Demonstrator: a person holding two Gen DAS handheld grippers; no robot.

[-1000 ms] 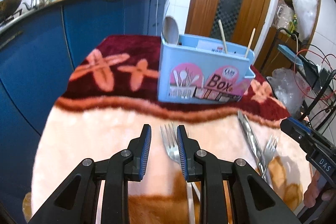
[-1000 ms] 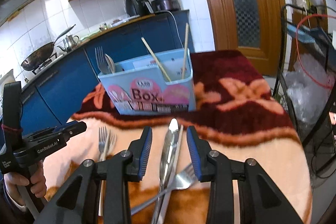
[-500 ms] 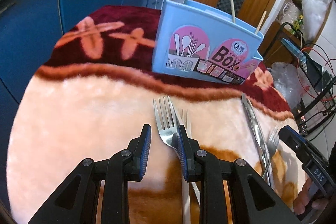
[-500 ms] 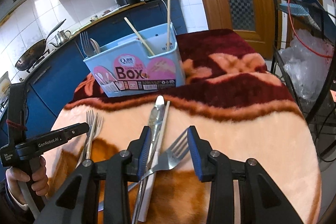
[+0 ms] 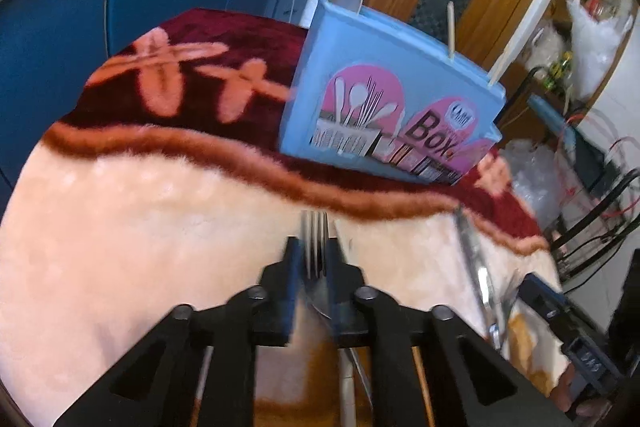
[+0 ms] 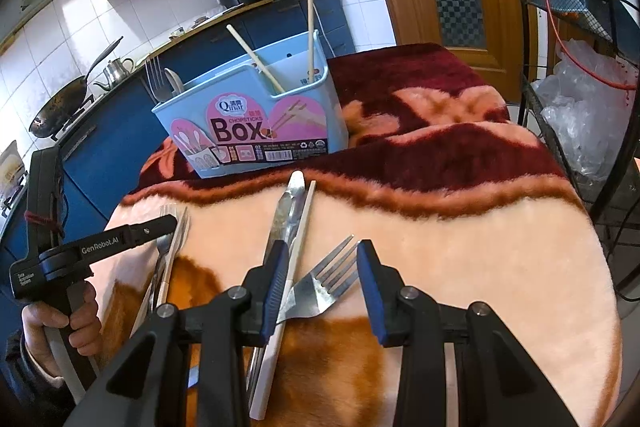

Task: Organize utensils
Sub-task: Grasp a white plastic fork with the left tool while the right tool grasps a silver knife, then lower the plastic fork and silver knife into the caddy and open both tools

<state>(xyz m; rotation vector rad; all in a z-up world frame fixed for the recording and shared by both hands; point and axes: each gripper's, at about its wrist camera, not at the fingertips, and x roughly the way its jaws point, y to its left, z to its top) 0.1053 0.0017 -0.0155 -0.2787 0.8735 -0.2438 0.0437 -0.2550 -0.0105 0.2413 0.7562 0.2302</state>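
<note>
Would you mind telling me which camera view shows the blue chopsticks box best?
The right wrist view: the blue chopsticks box is sharp, its open top and contents visible. The left wrist view shows it blurred, front face only, spoon and chopstick tips poking above.

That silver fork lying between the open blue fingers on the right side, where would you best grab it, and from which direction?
Probably at the neck, just behind the tines, coming straight down from above. The silver metal fork lies flat on the fluffy peach blanket, tines pointing up-right, and its handle runs under the white-handled knife. The neck is the narrow, uncovered part, and the right hand-held gripper already straddles the fork, jaws open.
</note>
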